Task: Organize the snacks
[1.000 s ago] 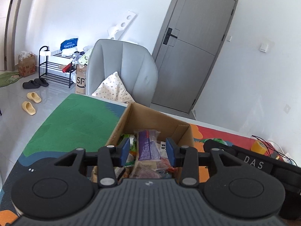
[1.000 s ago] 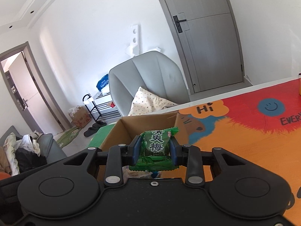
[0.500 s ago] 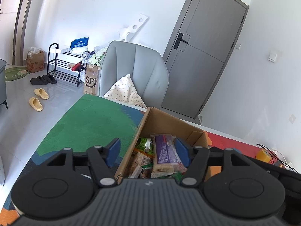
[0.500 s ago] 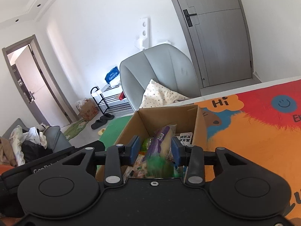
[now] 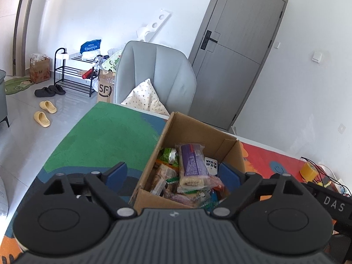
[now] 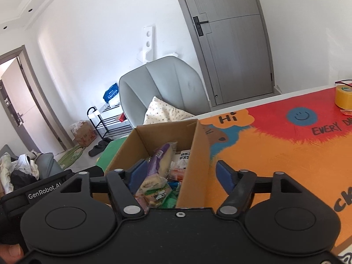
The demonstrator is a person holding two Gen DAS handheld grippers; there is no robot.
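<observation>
The open brown cardboard box [image 5: 199, 129] stands on the worktop [image 6: 286, 154] with its bright printed mat, packed with snack packets; a long purple-and-cream wafer packet [image 5: 192, 165] lies on top of the heap, a small white printed sachet [image 5: 211, 168] just right of it. The left tool [image 5: 172, 175] hangs above the box's near edge, its jaws just spread wide and released, gripping nothing. The right tool [image 6: 180, 173] likewise has just been opening, empty, straddling the box's right wall. Only the right view shows the yellow tape roll [image 6: 343, 96] far right; only the left shows yellow slippers [image 5: 45, 113] on the floor
</observation>
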